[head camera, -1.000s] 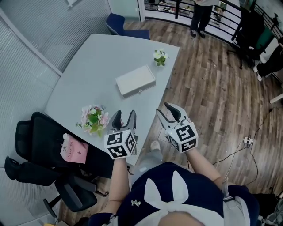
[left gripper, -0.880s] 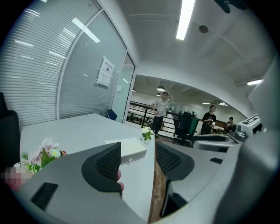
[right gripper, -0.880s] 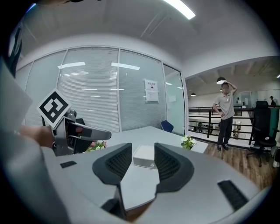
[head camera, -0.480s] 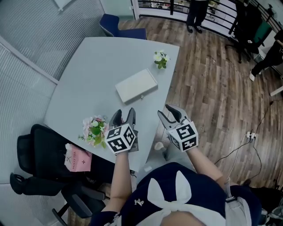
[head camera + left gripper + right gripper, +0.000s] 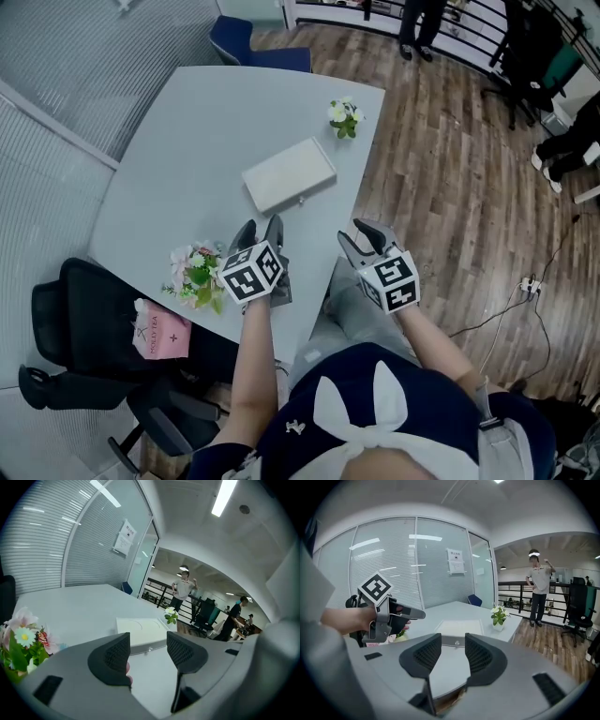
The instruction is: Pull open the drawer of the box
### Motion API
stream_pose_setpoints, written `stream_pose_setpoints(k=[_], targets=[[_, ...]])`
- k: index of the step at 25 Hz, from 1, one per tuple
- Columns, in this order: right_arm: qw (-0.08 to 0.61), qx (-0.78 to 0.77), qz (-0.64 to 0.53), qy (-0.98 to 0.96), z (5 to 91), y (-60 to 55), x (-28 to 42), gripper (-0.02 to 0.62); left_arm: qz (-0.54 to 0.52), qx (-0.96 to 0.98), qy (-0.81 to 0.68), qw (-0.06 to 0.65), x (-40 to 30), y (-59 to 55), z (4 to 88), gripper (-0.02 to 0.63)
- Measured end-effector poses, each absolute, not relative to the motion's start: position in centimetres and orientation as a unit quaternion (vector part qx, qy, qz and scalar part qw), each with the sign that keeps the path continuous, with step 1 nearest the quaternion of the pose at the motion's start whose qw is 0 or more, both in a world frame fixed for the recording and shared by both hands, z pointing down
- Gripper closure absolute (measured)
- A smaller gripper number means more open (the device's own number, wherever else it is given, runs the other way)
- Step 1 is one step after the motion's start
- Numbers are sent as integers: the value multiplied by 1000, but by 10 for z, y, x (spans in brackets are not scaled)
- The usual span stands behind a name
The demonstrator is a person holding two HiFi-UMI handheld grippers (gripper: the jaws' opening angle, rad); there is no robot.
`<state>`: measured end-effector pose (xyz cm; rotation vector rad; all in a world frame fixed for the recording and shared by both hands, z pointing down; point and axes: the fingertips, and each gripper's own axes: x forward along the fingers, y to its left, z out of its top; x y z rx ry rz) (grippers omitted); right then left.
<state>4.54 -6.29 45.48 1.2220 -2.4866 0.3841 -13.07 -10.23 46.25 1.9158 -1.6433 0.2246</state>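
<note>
A flat white box [image 5: 288, 174] lies on the grey table [image 5: 178, 150], its drawer front with a small metal knob [image 5: 300, 199] facing me; the drawer looks closed. The box also shows ahead in the left gripper view [image 5: 140, 629] and the right gripper view [image 5: 458, 629]. My left gripper [image 5: 260, 231] hovers over the table's near edge, short of the box, open and empty. My right gripper [image 5: 364, 237] hangs just off the table's right edge, open and empty.
A pink flower bunch [image 5: 196, 270] sits left of the left gripper. A small potted plant [image 5: 343, 116] stands at the table's far right corner. A black chair [image 5: 75, 309] with a pink bag [image 5: 157, 334] stands at the left. A person [image 5: 419, 23] stands far off.
Both grippers have edged forward a little toward the box; the left one now reaches over the table edge. The view has shifted slightly.
</note>
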Motion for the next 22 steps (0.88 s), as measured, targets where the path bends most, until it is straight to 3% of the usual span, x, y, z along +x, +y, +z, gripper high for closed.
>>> stream_pose_setpoints(k=[15,18,22], targets=[[207,412,156,-874,497,-105,31,446,109,680,-621,375,-161,-158,534,368],[214,404,161,-875,507,-114,24,446,106,668,-623,392,-170,-167,545,422],[221,392,169,-877,521,-125,11,445,111,662,-617,410,-175,-173,559,433]])
